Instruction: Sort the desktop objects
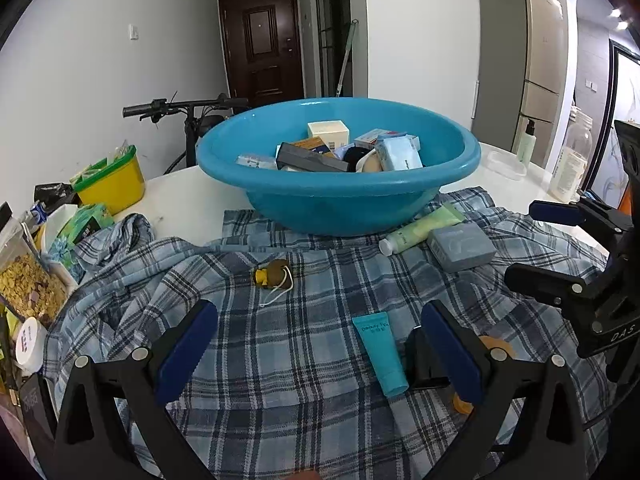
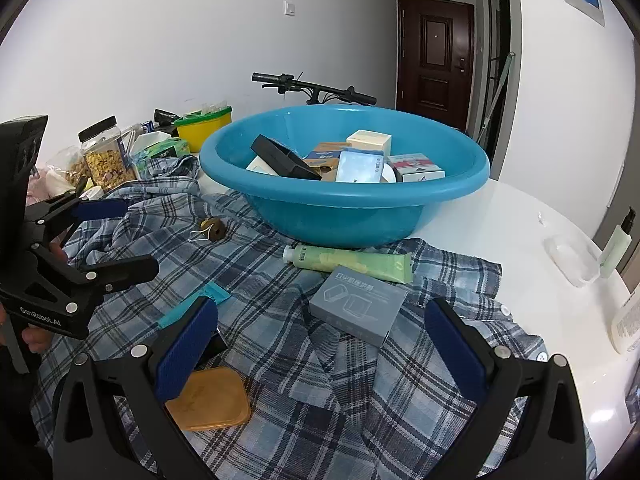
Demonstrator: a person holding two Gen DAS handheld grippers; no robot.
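A blue basin (image 1: 340,204) (image 2: 348,216) holding several boxes stands on a plaid shirt (image 1: 280,360) (image 2: 304,360). On the shirt lie a teal tube (image 1: 380,352), a pale green tube (image 1: 424,228) (image 2: 352,262), a grey box (image 1: 460,246) (image 2: 358,306), a small brown toy with a string (image 1: 274,274) (image 2: 212,228) and an orange lid (image 2: 208,400). My left gripper (image 1: 320,348) is open and empty above the shirt, the teal tube just inside its right finger. My right gripper (image 2: 320,344) is open and empty, just short of the grey box.
At the left stand a yellow tub (image 1: 112,182) (image 2: 204,128), a cereal jar (image 2: 106,156), a cereal bag (image 1: 28,284) and tissue packs. At the right are a clear tray (image 2: 572,260), a pump bottle (image 2: 616,244) and a clear bottle (image 1: 570,164). A bicycle stands behind the table.
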